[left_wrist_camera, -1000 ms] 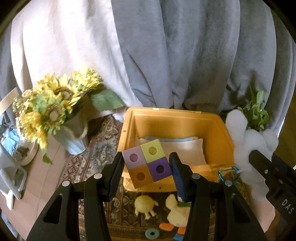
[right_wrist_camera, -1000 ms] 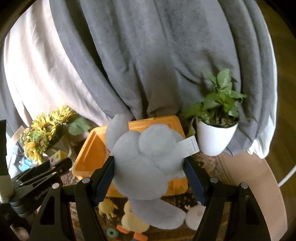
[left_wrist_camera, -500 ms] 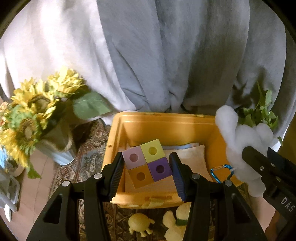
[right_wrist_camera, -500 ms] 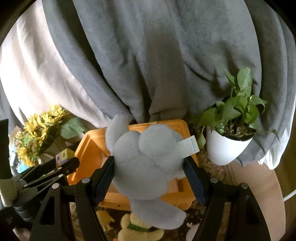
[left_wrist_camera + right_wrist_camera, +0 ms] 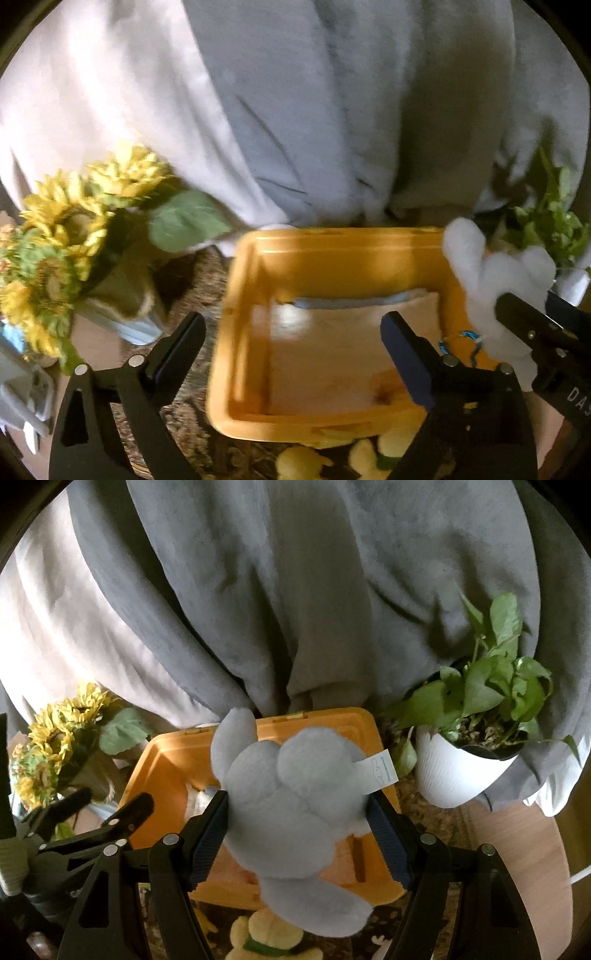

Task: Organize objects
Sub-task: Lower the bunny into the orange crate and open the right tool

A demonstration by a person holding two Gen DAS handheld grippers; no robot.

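A yellow plastic bin (image 5: 332,254) sits on a patterned rug, with folded cloth (image 5: 332,354) on its floor; it also shows in the right wrist view (image 5: 166,760). My left gripper (image 5: 293,347) is open and empty over the bin's near edge. The coloured block is not in sight. My right gripper (image 5: 297,830) is shut on a white plush toy (image 5: 295,794) and holds it above the bin's right side. The plush also shows in the left wrist view (image 5: 491,273).
Sunflowers in a vase (image 5: 66,251) stand left of the bin. A potted green plant (image 5: 476,738) in a white pot stands right. Yellow plush toys (image 5: 266,938) lie on the rug in front. A blue carabiner (image 5: 461,343) hangs at the bin's right rim. Grey cloth hangs behind.
My left gripper has opened and the coloured block it held is gone from between the fingers. Both grippers have moved closer to the bin.
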